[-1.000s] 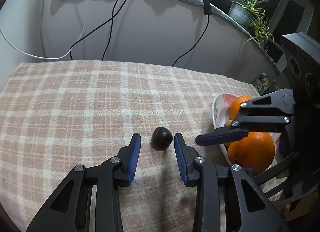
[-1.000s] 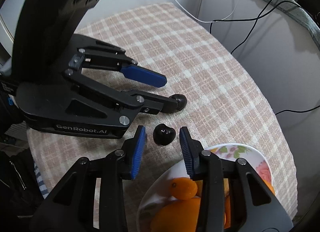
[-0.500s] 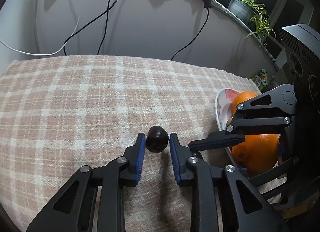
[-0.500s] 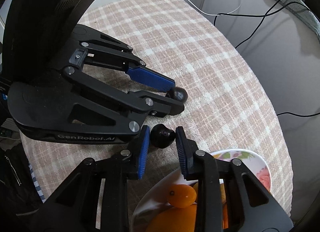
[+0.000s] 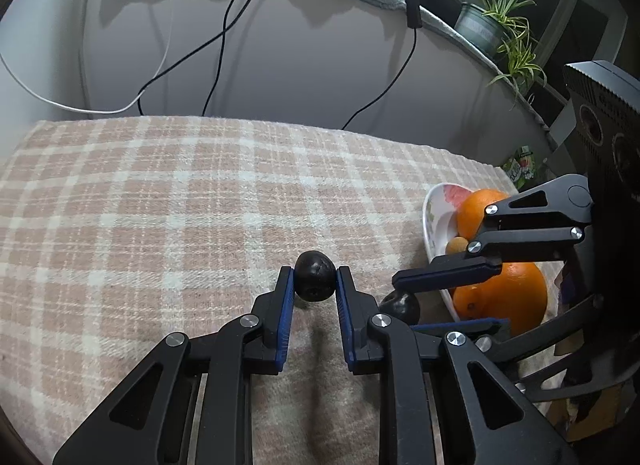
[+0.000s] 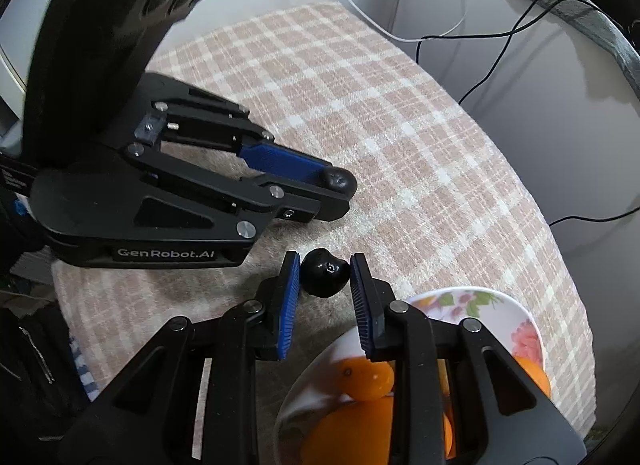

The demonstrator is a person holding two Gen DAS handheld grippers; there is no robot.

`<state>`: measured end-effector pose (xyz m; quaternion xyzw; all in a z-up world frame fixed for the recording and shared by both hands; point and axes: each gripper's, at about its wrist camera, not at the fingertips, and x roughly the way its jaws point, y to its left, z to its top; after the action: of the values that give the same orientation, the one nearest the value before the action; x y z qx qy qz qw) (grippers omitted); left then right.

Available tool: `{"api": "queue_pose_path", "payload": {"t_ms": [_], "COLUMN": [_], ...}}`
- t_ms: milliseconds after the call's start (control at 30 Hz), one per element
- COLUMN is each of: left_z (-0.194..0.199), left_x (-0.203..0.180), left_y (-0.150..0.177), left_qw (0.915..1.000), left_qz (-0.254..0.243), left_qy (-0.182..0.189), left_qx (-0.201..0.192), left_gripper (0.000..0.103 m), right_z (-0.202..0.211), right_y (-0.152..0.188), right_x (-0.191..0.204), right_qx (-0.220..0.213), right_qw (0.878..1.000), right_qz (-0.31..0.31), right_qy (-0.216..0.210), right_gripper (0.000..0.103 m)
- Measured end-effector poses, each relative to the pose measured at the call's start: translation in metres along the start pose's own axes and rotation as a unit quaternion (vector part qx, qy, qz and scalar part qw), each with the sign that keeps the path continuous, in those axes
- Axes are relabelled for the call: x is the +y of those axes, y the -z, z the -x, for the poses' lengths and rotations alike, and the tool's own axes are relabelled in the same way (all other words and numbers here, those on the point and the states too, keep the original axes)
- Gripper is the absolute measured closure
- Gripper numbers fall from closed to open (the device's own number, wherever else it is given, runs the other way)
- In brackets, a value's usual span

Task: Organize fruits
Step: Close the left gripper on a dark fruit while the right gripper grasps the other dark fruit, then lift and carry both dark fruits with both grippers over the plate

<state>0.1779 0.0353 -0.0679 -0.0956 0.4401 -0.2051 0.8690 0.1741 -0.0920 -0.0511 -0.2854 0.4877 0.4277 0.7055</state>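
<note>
On the checked tabletop (image 5: pixel 160 205): left tongs (image 5: pixel 314 285) squeezing one dark plum (image 5: pixel 314 281), right tongs (image 6: pixel 325 277) squeezing another dark plum (image 6: pixel 325 277), beside the fruit plate (image 6: pixel 516 313).

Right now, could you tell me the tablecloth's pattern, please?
Pink-beige and cream plaid tablecloth, clearest in the left wrist view.

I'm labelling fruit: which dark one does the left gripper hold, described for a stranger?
On the plaid tablecloth, left of the flowered plate of oranges, the left gripper pinches a dark plum. The other dark plum, nearer the plate, sits between the right gripper pads.
</note>
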Motion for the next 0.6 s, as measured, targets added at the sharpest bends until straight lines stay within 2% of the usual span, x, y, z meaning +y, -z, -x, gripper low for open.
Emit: {"api": "queue_pose_path", "payload": {"t_ms": [300,600], "left_z": [0.021,0.025], "left_x": [-0.016,-0.043], "left_y": [0.001,0.0], "left_qw": [0.9998,0.9993], "left_qz": [-0.003,-0.022], "left_qy": [0.0,0.003], "left_qx": [-0.022,-0.03], "left_gripper": [0.084,0.084], "right_z": [0.038,0.089], "right_y": [0.011,0.039], "right_x": [-0.005,-0.033], "right_qx": [-0.047,-0.108], "right_qw": [0.999,0.991], "right_qz": [-0.025,-0.081], "right_qy": [-0.004,0.003], "right_gripper": [0.076,0.076]}}
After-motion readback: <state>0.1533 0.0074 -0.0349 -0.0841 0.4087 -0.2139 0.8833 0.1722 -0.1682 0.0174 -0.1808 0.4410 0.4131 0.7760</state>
